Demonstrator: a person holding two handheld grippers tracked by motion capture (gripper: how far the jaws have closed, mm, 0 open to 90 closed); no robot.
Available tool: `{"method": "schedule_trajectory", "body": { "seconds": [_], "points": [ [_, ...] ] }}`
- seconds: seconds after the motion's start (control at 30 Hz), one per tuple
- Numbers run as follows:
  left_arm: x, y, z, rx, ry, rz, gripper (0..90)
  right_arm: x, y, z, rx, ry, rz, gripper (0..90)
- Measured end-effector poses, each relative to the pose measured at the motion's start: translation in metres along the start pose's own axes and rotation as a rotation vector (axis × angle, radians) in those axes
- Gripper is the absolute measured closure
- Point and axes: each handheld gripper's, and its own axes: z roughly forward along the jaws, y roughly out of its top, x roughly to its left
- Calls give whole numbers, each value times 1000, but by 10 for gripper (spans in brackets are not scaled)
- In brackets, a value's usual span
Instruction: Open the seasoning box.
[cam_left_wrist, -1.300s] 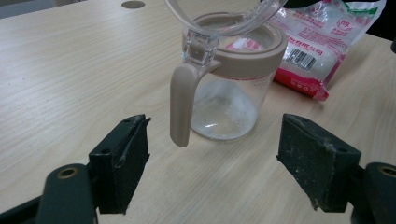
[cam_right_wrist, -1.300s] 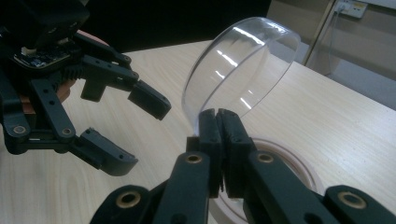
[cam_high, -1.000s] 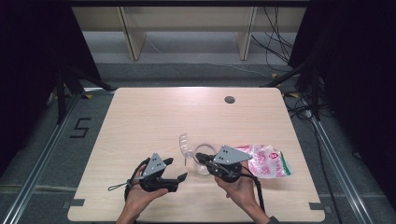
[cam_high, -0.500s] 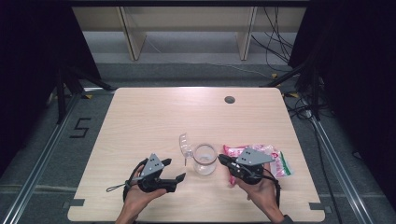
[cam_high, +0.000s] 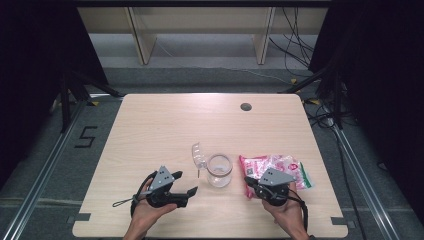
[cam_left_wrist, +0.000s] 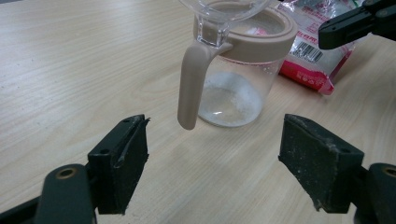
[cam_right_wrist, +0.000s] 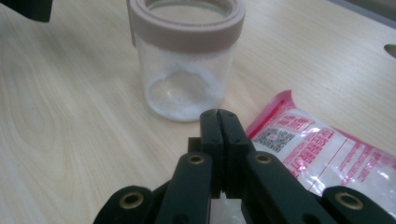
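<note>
The jar (cam_high: 219, 170) stands upright on the desk (cam_high: 165, 125), between the two tools, with a little white powder on its bottom. Its clear lid (cam_high: 198, 155) is swung open and leans away to the left side of the jar, with a beige handle (cam_left_wrist: 192, 84) hanging down from the rim. The pink-and-white bag (cam_high: 285, 167) lies flat just beside the jar on its right, with its long side running left to right across the desk.

The right tool (cam_right_wrist: 219, 122) is fully closed, jaw against jaw. It points toward the jar, and the near end of the bag is just beside its tip; in the right gripper view something pale shows low between the jaws, but I cannot tell if it is the bag's edge.

The left tool (cam_left_wrist: 212, 158) is wide open and holds nothing. The jar stands straight ahead of it, a little apart, with the handle toward it.

I think the right hand is the nearer one to the bag, and the left hand to the jar.
</note>
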Motion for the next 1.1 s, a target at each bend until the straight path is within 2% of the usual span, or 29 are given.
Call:
{"method": "schedule_trajectory", "body": {
  "seconds": [0.03,0.07,0.17,0.2,0.23,0.27,0.3,0.43,0.5,0.53,0.67,0.73,0.8,0.87,0.9,1.03,1.07,1.1],
  "points": [
    [0,0,0,1,0,-1,230,2,-1,1,9,-1,8,900],
    [0,0,0,1,2,-2,230,1,-2,2,17,-2,-12,900],
    [-1,-1,0,1,-1,-2,230,4,-5,6,44,3,-17,900],
    [0,-1,-1,6,3,17,230,6,-5,7,53,2,-25,900],
    [-1,-2,-1,6,7,-3,229,6,-6,8,63,-3,-44,900],
    [-2,-3,0,0,4,-17,230,8,-6,8,80,-10,-42,900],
    [-2,-3,0,2,3,-11,229,8,-7,9,74,-11,-58,900],
    [-2,-5,-1,15,6,-6,229,8,-8,8,74,-6,-57,900],
    [-3,-6,-1,6,4,-15,229,8,-8,6,84,-17,-44,900],
    [-3,-6,-2,12,3,-8,228,7,-8,6,87,-18,-58,900],
    [-5,-9,-3,14,-2,-7,228,6,-12,2,93,-22,-46,900],
    [-7,-11,-4,22,-4,2,228,6,-13,0,100,-29,-50,900],
    [-9,-14,-4,21,-7,-5,227,5,-14,-2,102,-33,-57,900],
    [-10,-17,-5,29,-15,-3,226,5,-15,-4,106,-38,-43,900],
    [-10,-18,-5,31,-11,-2,226,3,-16,-4,102,-35,-55,900],
    [-11,-23,-7,26,-3,-16,226,2,-18,-9,108,-42,-41,900],
    [-10,-23,-8,39,1,-2,226,1,-19,-10,106,-43,-45,900],
    [-11,-23,-9,35,0,-6,226,0,-20,-11,108,-44,-39,900]
  ]
}}
